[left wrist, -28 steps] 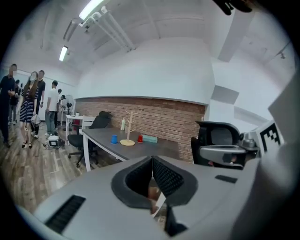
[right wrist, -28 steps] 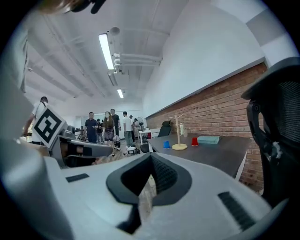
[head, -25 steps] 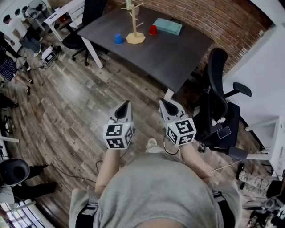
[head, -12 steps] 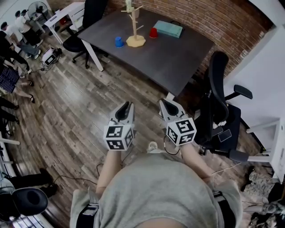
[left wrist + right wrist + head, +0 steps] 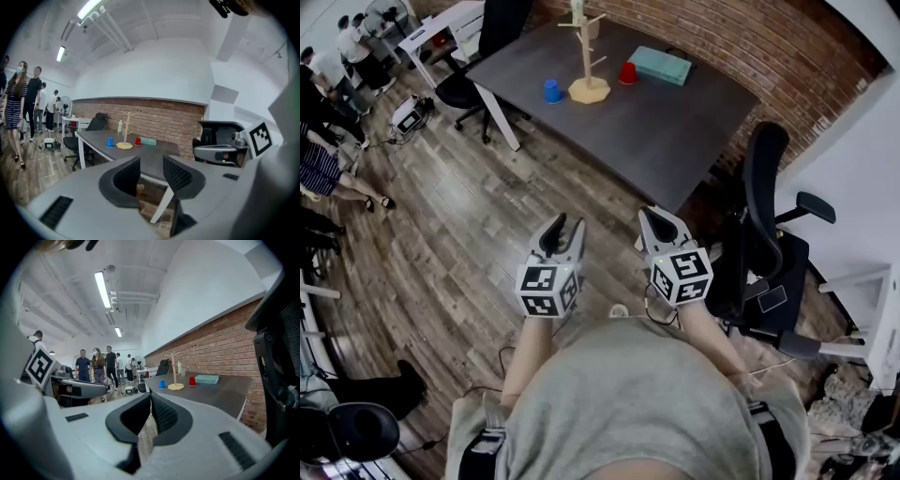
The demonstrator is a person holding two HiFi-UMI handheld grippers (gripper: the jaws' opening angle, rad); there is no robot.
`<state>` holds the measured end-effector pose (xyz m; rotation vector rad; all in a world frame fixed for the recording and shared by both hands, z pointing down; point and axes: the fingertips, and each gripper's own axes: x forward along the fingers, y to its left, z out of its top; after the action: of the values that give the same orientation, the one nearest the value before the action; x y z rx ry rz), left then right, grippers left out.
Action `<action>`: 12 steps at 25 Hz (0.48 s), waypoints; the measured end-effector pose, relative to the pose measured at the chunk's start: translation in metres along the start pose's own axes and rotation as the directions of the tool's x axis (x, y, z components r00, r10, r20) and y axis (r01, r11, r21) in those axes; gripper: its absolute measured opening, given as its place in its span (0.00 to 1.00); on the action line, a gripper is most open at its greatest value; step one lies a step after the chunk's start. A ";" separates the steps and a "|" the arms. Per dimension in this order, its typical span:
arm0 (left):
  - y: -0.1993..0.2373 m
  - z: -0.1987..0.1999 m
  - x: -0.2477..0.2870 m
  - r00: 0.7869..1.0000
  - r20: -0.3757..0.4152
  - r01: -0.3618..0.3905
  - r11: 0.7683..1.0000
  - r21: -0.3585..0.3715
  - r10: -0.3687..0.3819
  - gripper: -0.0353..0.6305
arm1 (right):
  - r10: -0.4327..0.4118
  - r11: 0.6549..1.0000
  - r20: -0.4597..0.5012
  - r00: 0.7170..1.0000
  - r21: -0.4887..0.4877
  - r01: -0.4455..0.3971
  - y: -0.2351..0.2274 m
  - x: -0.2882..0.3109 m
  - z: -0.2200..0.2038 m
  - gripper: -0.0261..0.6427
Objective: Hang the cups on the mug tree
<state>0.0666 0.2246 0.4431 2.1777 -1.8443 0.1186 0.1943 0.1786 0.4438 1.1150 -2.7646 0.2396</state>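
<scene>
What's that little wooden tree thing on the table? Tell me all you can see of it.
The mug tree looks like pale wood: a slim upright post with short pegs slanting upward, set in a flat, many-sided base. It stands on the dark table. Its pegs are bare; no cup hangs there. In the head view a blue cup stands left of the base and a red cup right of it, both apart from it.
</scene>
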 end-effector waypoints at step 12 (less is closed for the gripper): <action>0.007 0.003 0.034 0.999 0.008 -0.046 0.999 -0.018 0.046 0.37 | 0.025 1.000 0.009 1.000 -0.017 -0.024 -0.030 0.025 0.008 0.24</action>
<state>0.0652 0.1902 0.4493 2.1273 -1.8936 0.1026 0.1970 0.1387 0.4440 1.0814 -2.7843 0.2142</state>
